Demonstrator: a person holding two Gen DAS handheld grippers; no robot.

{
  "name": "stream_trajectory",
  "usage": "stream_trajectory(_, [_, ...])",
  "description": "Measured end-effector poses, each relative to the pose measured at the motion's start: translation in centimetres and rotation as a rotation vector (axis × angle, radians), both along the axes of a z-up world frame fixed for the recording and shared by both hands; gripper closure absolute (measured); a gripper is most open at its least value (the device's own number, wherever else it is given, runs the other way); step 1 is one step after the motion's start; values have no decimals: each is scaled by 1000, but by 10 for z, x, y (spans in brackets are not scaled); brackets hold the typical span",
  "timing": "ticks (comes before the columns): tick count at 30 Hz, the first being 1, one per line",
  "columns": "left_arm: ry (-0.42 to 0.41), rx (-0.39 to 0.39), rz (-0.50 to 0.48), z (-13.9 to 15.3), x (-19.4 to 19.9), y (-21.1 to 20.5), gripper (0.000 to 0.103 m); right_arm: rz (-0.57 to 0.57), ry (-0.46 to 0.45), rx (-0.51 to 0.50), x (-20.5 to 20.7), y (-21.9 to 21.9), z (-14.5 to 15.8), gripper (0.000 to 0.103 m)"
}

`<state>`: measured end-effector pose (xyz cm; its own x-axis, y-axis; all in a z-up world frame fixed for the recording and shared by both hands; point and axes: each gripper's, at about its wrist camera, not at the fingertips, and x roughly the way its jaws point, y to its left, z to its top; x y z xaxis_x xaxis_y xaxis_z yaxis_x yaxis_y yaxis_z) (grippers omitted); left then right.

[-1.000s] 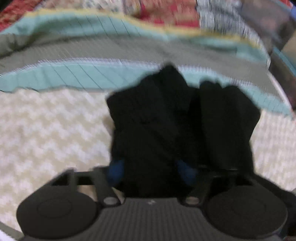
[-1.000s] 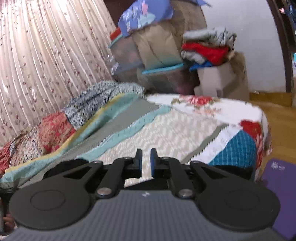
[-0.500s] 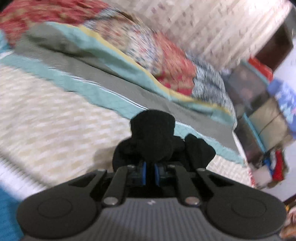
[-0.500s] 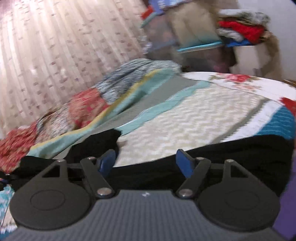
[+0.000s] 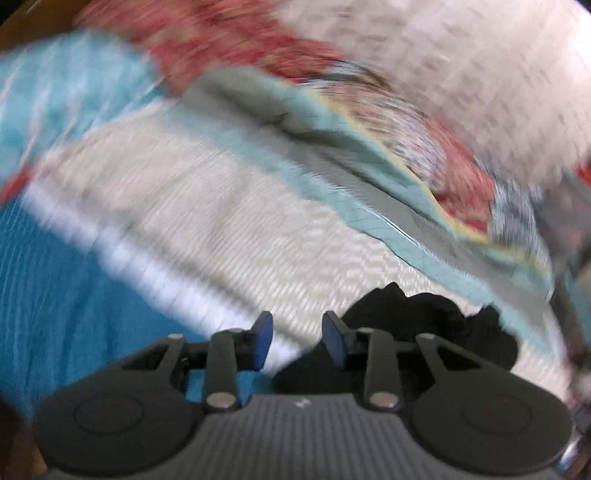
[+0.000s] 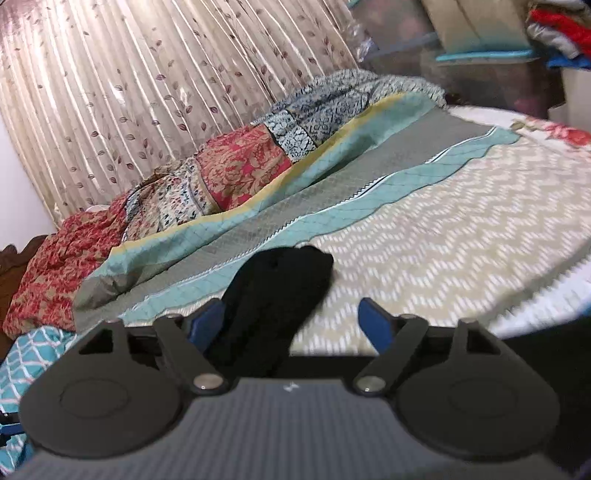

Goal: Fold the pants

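Looking along our left gripper [image 5: 297, 338], we see its blue pads [image 5: 263, 338] a little apart and opening, with only the bed [image 5: 207, 221] showing between them. The black pants [image 5: 417, 325] lie crumpled on the bed's pale zigzag quilt, just right of that gripper and partly under its right finger, not pinched by it. This view is badly blurred.

Our right gripper [image 6: 293, 325] is spread wide and opening further. A bunched fold of the pants [image 6: 277, 291] lies between its pads, close against the left one and well clear of the right, so nothing presses on it. More black cloth runs along the near edge of the bed under this gripper.

Beyond the pants, teal and grey bands cross the bed, then a rumpled red and patterned blanket [image 6: 236, 166]. Behind the bed hangs a leaf-print curtain [image 6: 147, 74], with stacked boxes and clothes [image 6: 554, 29] to its right.
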<state>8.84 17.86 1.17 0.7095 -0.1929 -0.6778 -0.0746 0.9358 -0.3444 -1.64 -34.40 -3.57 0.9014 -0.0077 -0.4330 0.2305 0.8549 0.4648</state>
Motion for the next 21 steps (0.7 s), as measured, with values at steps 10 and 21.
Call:
stream_trajectory(10, [196, 242, -360, -97, 159, -180, 25, 66, 263, 125, 162, -7, -68, 77])
stream_trajectory(21, [-150, -364, 13, -3, 82, -33, 87, -197, -302, 78, 13, -89, 78, 93])
